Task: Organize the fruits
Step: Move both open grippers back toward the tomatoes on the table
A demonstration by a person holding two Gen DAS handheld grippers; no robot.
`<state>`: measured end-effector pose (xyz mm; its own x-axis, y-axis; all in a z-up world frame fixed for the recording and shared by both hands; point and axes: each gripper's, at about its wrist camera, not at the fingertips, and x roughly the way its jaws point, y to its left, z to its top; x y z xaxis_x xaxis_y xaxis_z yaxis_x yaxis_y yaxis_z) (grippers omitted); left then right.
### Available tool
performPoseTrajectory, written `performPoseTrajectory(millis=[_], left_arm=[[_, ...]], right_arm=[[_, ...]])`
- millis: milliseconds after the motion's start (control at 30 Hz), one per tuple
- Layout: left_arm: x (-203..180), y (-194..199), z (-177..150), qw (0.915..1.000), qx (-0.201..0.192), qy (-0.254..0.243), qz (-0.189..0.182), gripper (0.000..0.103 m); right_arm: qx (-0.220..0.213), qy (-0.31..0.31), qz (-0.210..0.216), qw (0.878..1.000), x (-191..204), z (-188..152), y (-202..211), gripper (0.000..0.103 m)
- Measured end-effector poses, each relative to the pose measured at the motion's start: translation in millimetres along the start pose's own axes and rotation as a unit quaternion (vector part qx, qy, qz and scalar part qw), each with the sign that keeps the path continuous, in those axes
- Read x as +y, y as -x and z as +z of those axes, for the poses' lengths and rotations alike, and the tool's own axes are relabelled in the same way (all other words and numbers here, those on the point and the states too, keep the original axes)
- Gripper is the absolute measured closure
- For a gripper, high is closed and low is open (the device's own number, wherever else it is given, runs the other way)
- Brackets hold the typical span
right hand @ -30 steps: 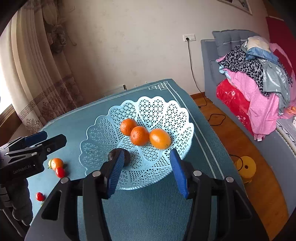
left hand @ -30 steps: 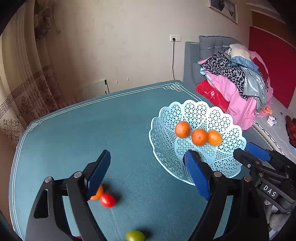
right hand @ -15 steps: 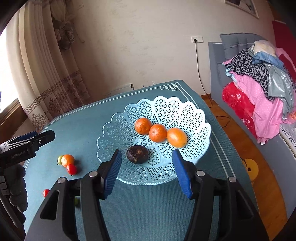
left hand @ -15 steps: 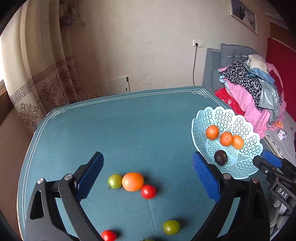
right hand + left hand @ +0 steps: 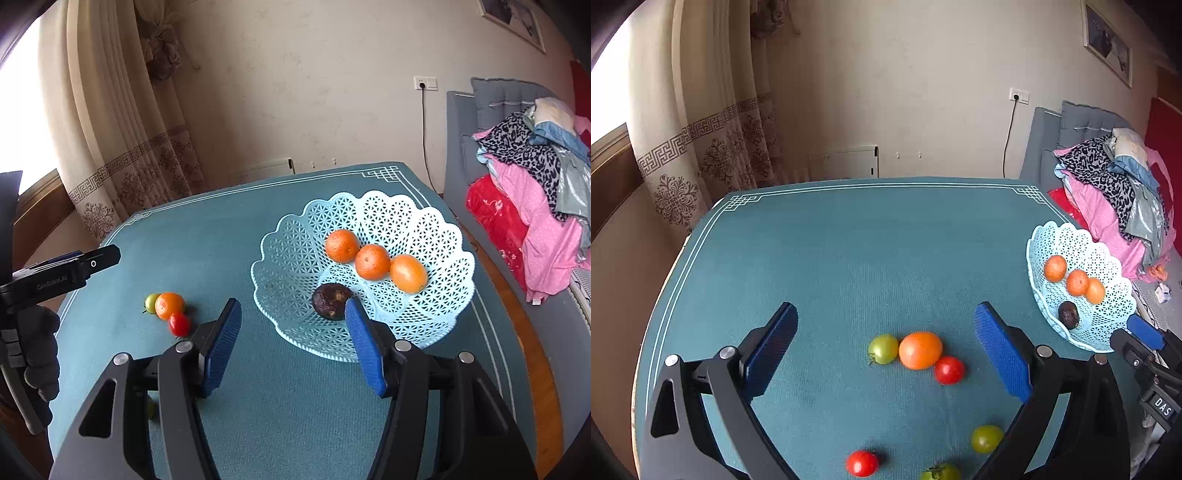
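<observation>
A light blue lattice basket (image 5: pixel 436 225) (image 5: pixel 1115 314) holds three oranges (image 5: pixel 373 261) and a dark brown fruit (image 5: pixel 330 301). On the teal table an orange tomato (image 5: pixel 919 350), a green tomato (image 5: pixel 882 349) and a red tomato (image 5: pixel 948 370) lie together. Nearer lie another red tomato (image 5: pixel 861 463) and two green ones (image 5: pixel 986 438). My left gripper (image 5: pixel 886 350) is open and empty, hovering above the tomato cluster. My right gripper (image 5: pixel 293 343) is open and empty, just in front of the basket's near rim.
The teal table (image 5: pixel 849 240) has a white border line. A curtain (image 5: pixel 713 147) hangs at the back left. A grey sofa with piled clothes (image 5: pixel 535 177) stands right of the table, with wooden floor (image 5: pixel 532 350) between them.
My left gripper has swung left from the basket to over the tomato cluster. My right gripper has drawn back from the basket, and the dark fruit now lies inside it.
</observation>
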<state>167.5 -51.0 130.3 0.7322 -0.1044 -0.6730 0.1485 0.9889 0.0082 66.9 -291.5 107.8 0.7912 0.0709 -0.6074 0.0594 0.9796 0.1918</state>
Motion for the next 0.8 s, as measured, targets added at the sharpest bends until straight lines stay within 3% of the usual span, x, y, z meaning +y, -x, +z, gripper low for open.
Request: performPoseTrajectory(millis=[67,800], left_arm=[[7,-3,-1,0.9999,0.001,0.002,0.017,0.005],[59,-17,-27,0.9986,0.023,0.045,0.013,0.005]], right_arm=[[0.004,0.008,0.005,1.0,8,-1,-2,0.044],[0.071,0.078,0.051,0.993,98,-24,-54,0.044]])
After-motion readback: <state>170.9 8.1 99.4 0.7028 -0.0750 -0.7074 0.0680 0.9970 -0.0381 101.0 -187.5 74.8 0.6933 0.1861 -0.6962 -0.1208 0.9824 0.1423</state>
